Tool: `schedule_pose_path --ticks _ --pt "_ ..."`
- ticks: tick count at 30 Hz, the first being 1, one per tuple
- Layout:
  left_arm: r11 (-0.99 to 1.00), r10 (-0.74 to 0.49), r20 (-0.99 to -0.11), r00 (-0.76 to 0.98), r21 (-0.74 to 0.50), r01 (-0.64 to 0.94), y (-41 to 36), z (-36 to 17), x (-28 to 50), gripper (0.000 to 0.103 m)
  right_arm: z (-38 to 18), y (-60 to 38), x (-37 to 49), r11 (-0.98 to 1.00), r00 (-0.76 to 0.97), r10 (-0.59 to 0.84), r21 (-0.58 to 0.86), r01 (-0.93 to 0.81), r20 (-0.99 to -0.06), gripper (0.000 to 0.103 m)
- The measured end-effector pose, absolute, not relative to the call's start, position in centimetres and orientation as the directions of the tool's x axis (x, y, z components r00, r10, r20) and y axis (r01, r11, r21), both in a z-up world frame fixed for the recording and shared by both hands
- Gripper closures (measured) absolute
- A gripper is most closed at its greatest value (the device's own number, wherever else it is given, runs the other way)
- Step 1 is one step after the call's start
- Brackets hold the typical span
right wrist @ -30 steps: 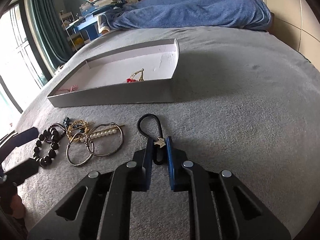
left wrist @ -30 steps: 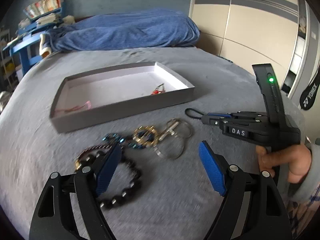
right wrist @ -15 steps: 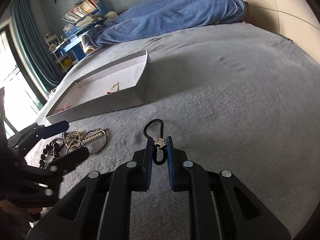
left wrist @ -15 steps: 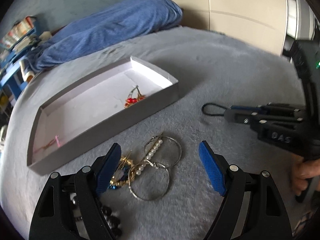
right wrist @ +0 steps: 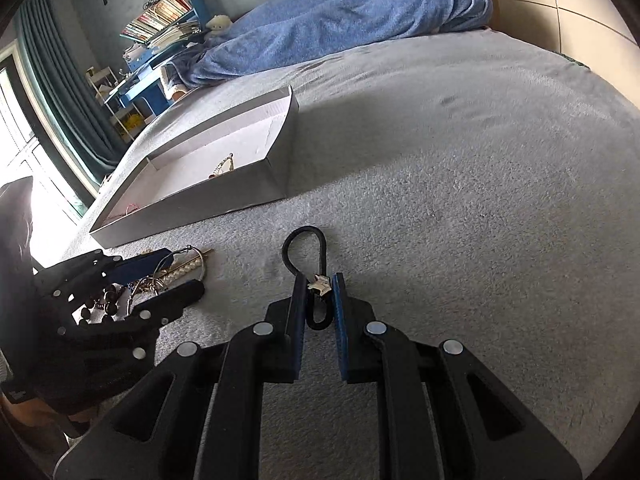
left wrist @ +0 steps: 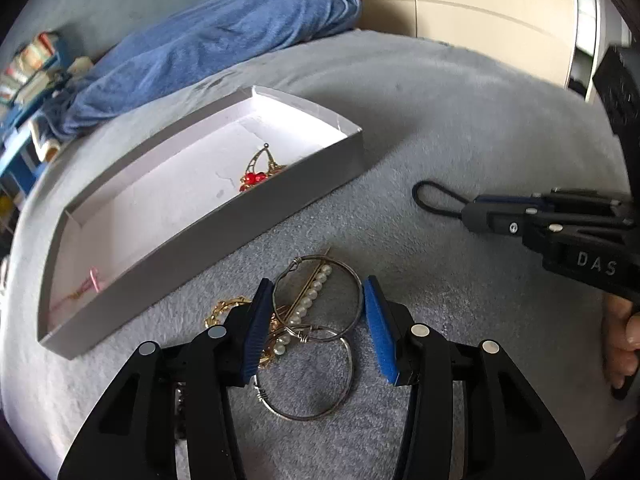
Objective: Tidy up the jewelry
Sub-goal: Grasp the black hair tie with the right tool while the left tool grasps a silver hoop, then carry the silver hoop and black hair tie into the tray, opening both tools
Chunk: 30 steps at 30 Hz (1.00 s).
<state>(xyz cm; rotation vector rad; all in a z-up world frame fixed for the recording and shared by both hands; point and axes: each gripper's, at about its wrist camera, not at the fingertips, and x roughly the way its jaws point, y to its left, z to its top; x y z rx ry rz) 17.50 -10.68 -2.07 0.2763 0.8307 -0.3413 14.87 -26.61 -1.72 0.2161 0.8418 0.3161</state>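
- Here, a black hair tie (right wrist: 305, 258) with a small star charm (right wrist: 320, 283) sits pinched between the nearly closed jaws of the right gripper (right wrist: 318, 300); its loop lies on the grey bedspread (right wrist: 460, 200) toward 12 o'clock of the fingers.
- In the left wrist view that hair tie (left wrist: 434, 200) pokes out at 9 o'clock from the right gripper (left wrist: 476, 212), off at about 2 o'clock from the left gripper.
- The left gripper (left wrist: 318, 316) has its jaws spread wide, one blue pad (left wrist: 256, 332) on each side of a wire hoop earring (left wrist: 318, 298) strung with pearls; whether the pads touch it, I cannot tell.
- A second hoop earring (left wrist: 306, 376) overlaps the first at 6 o'clock, and a gold chain piece (left wrist: 226, 308) lies at 9 o'clock of them, partly hidden by the left finger.
- Dark beads (right wrist: 104, 304) show beside the left gripper (right wrist: 160, 280) in the right wrist view.
- A shallow grey tray (left wrist: 280, 204) rests at 11 o'clock of the pile, holding a gold and red ornament (left wrist: 258, 170) near its right end and a pink piece (left wrist: 90, 282) at its left end.
- A blue blanket (left wrist: 220, 36) is bunched at the far end of the bed.
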Motion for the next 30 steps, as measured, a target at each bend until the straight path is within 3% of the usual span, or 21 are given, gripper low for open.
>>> schedule_pose_path --ticks 10,30 --pt "0.931 -0.292 -0.678 0.674 -0.043 0.361 -7.6 0.2 15.8 0.056 -1.2 -26.5 14.3 0.924 0.644 0.376 0.320 -0.208 -0.666 0.090" --pt "0.974 -0.213 -0.643 0.736 -0.081 0.212 0.7 3.8 16.3 0.056 3.7 -23.2 13.6 0.896 0.707 0.443 0.289 -0.336 -0.551 0.090"
